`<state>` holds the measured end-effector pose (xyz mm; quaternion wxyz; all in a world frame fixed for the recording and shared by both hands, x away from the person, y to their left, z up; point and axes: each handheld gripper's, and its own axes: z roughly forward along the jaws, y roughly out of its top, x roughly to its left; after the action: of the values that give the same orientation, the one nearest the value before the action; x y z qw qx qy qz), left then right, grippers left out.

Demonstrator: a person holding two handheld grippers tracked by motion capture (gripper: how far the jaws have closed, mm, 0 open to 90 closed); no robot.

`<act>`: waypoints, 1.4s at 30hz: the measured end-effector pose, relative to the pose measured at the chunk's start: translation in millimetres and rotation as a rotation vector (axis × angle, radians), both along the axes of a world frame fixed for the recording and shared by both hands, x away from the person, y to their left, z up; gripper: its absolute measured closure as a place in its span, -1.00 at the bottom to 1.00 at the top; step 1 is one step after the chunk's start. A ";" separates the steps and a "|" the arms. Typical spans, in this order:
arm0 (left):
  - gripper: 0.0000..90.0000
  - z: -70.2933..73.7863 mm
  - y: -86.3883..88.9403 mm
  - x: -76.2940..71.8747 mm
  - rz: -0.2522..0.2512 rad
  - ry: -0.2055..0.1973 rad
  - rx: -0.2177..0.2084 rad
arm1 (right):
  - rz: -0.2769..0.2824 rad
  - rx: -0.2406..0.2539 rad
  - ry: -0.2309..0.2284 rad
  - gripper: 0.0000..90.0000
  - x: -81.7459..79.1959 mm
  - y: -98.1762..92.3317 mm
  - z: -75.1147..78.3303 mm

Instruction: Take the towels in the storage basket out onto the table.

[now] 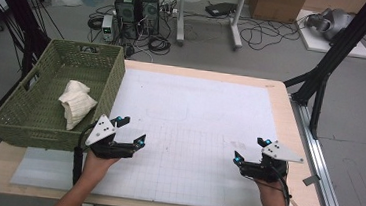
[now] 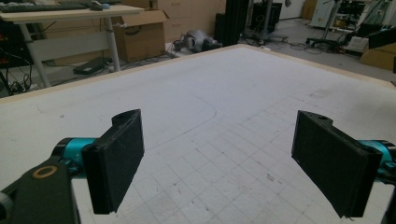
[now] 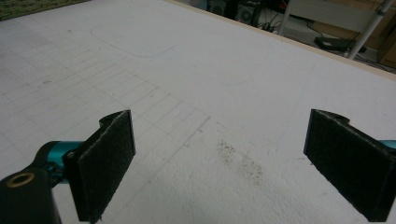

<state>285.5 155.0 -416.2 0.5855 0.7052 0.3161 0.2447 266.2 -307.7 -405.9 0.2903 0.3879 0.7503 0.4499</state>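
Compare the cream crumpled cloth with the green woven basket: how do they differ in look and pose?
The cream crumpled cloth is soft, pale and bunched into an irregular heap, while the green woven basket is a stiff, dark olive rectangle with straight walls. The cloth lies inside, taking up a small part of the floor; the basket stands open on the table's left edge, far larger. Neither is touched: the left gripper and right gripper hover open above the white mat.
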 end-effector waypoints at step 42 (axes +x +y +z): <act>-0.61 18.9 -2.8 0.4 -0.030 -0.005 -0.009 | 0.035 0.023 0.022 -0.82 1.6 4.9 -0.1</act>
<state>286.0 152.3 -397.3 0.5929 0.7067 0.3053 0.2363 267.8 -302.7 -406.0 0.2694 0.3831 0.7548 0.4592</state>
